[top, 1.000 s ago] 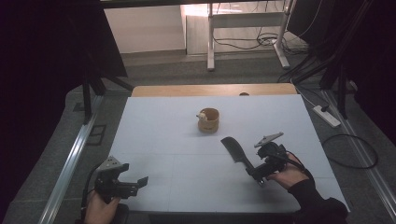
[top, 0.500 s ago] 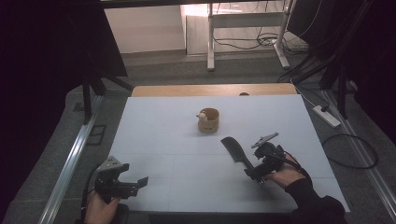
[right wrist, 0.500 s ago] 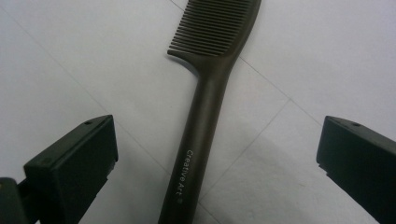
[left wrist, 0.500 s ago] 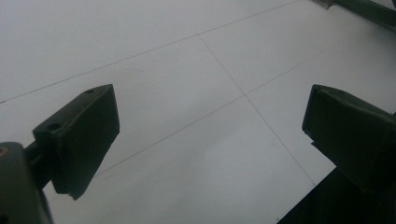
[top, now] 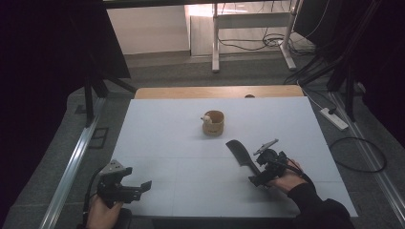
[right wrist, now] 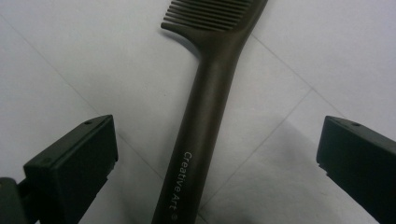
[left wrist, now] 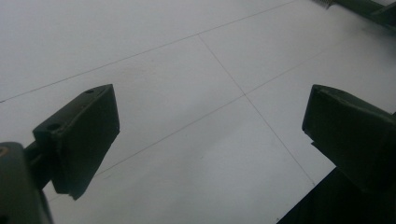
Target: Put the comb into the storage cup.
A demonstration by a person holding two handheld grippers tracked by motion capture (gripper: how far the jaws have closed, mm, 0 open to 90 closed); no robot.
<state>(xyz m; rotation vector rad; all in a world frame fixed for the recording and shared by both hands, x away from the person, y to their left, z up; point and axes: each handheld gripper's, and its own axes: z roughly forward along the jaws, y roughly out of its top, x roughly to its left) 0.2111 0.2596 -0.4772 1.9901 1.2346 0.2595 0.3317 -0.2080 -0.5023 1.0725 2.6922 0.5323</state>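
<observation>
While I hold both units low over the table (top: pixel 162 143), the stock reads as follows.

Item 1: comb (right wrist: pixel 205 107), dark, long-handled, lettered "Creative Art" on the grip. It lies flat on the white surface at about 4 o'clock from table centre, teeth toward 11 o'clock and handle trailing toward 5. The handle points at my right hand, which I judge is why I come at it from that end.

Item 2: right gripper (top: pixel 260 175), at 4 to 5 o'clock. Its fingers (right wrist: pixel 74 161) are spread wide, one on each side of the handle and clear of it (nothing gripped yet). The handle runs up the middle of the gap, so closing here should catch the grip rather than the teeth.

Item 3: left gripper (top: pixel 138 187), parked at 7 o'clock near the front edge. Its fingers (left wrist: pixel 79 135) are released too, with bare table between them. I judge it is kept back to stay out of the way.

Item 4: small round wooden cup (top: pixel 213 123), upright just past centre toward 12 o'clock, with something pale at its rim (too small to identify). It is well apart from the comb and both units.

Step in hand, by my reading: closing on the comb handle.
</observation>
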